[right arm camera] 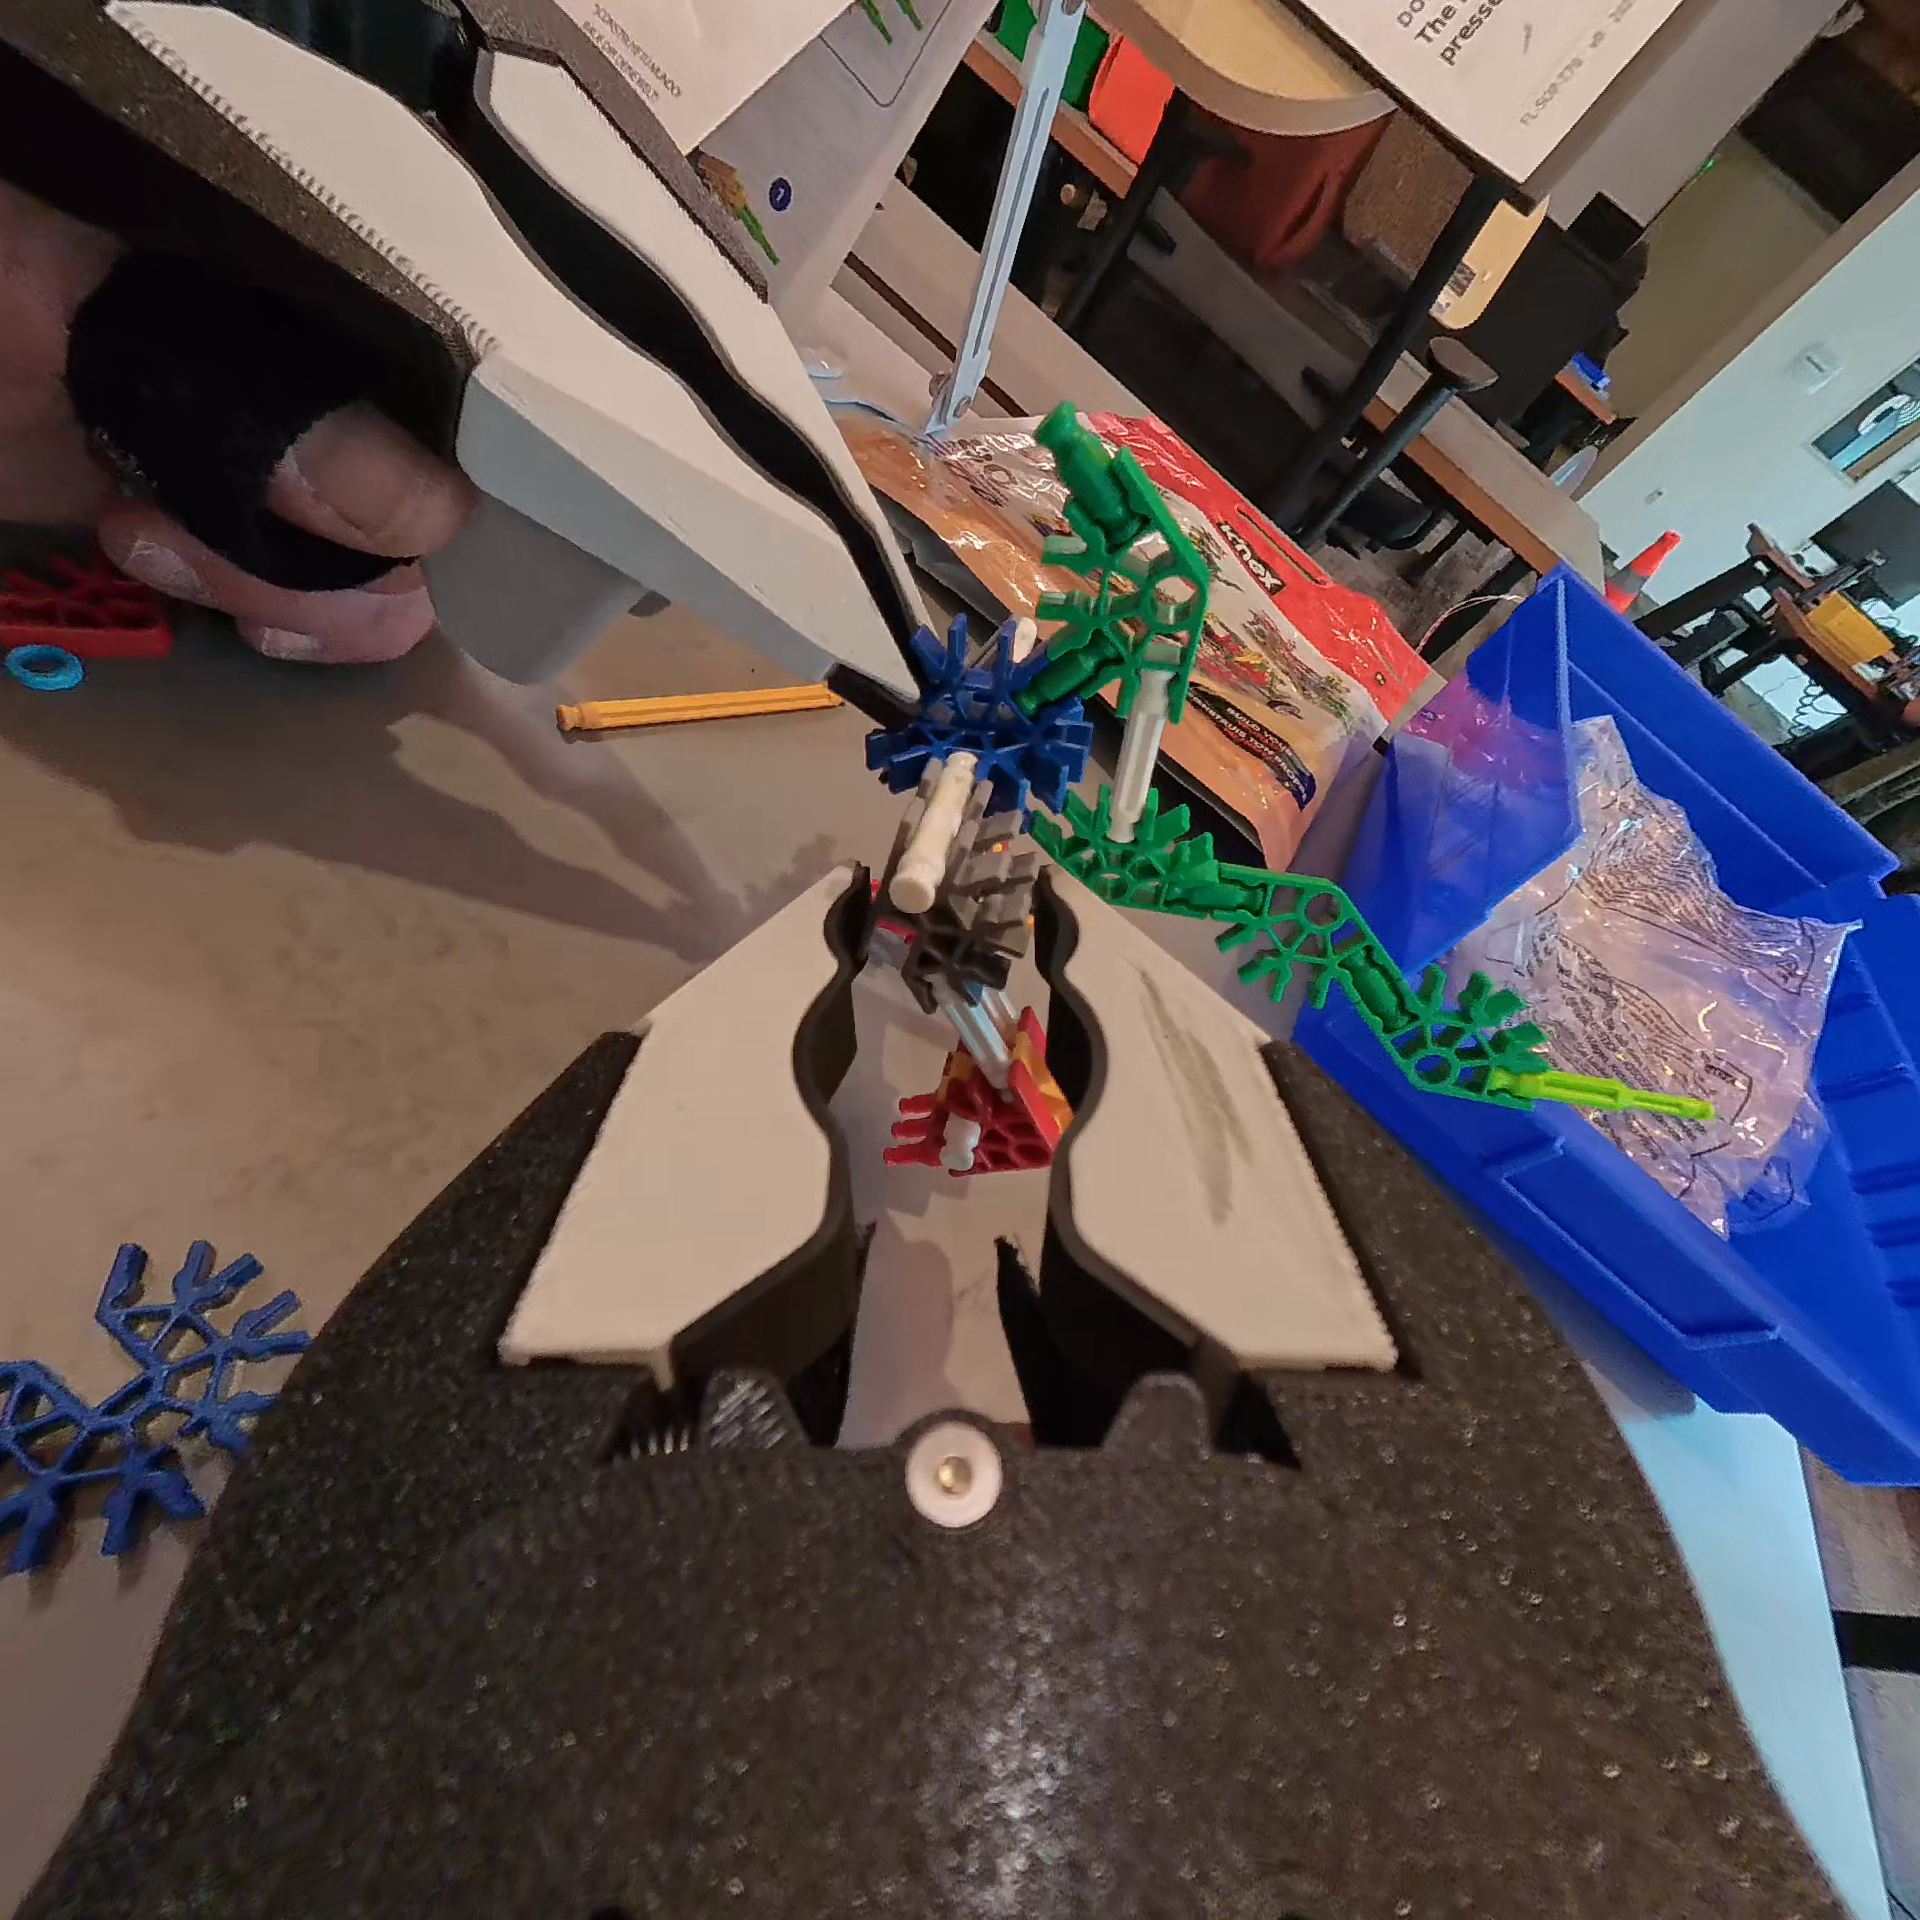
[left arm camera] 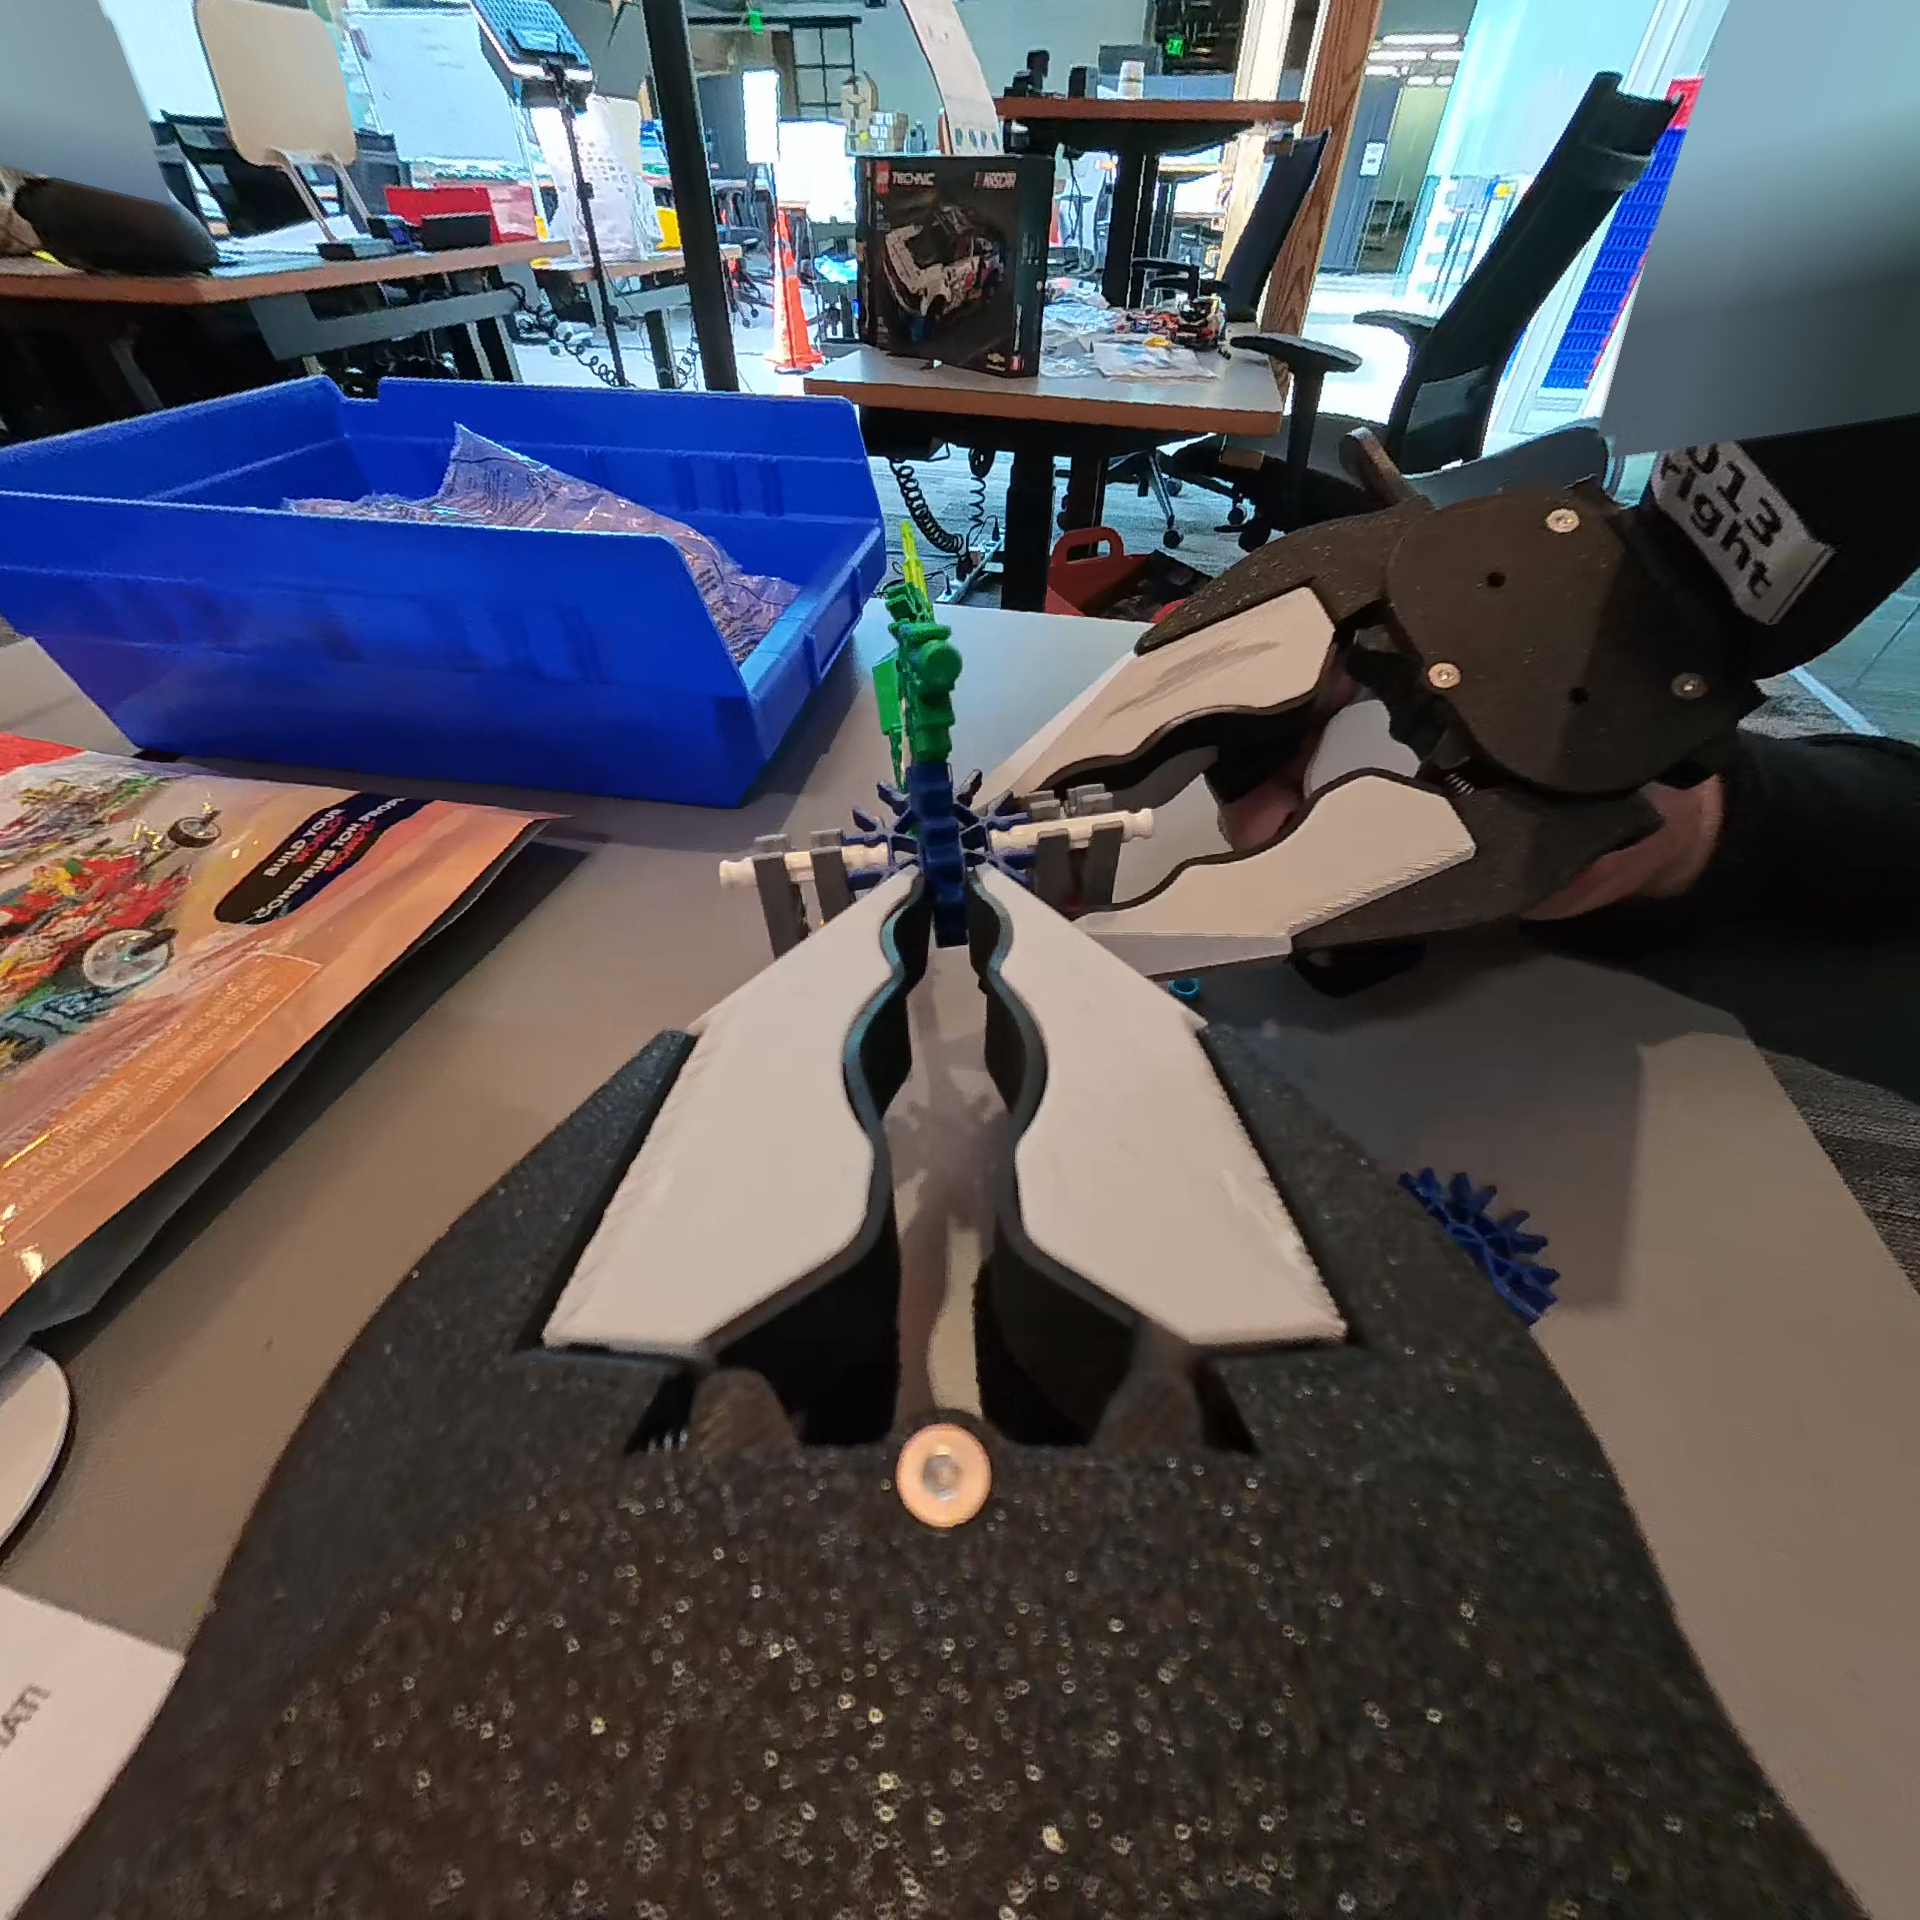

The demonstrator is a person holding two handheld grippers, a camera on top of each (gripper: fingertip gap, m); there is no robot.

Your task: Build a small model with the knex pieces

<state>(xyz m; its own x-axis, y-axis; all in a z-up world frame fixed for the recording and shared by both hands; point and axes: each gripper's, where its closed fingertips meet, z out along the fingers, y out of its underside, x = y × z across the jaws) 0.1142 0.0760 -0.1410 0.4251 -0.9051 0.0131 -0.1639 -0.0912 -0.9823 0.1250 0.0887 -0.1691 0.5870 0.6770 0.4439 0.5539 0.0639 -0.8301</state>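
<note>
On the left of the left wrist view a glossy toy bag (left arm camera: 208,935) lies flat on the grey table (left arm camera: 540,997), with a blue bin (left arm camera: 436,623) behind it that holds a clear plastic bag (left arm camera: 582,520).

In the middle, the left gripper (left arm camera: 948,914) has its fingers (left arm camera: 831,997) closed on the blue snowflake connector (left arm camera: 940,831) of a rod-and-connector toy model. A white rod (left arm camera: 1081,826) runs crosswise through that connector, grey connectors (left arm camera: 800,873) sit along it, and a green chain (left arm camera: 925,665) rises from the top.

To the right, the right gripper (left arm camera: 1049,862) comes in from the side. In the right wrist view its fingers (right arm camera: 727,1018) are clamped on the model's dark grey connector (right arm camera: 961,935), with red pieces (right arm camera: 987,1122) of the model between them nearer the camera. The green chain bends away over the bin there.

A loose blue connector (left arm camera: 1486,1236) lies flat on the table at the far right of the left wrist view. In the right wrist view a yellow rod (right arm camera: 696,709) lies on the table beyond the model, and a red piece (right arm camera: 83,613) with a small blue ring (right arm camera: 44,665) lies by the hand (right arm camera: 312,561) on the left gripper.
</note>
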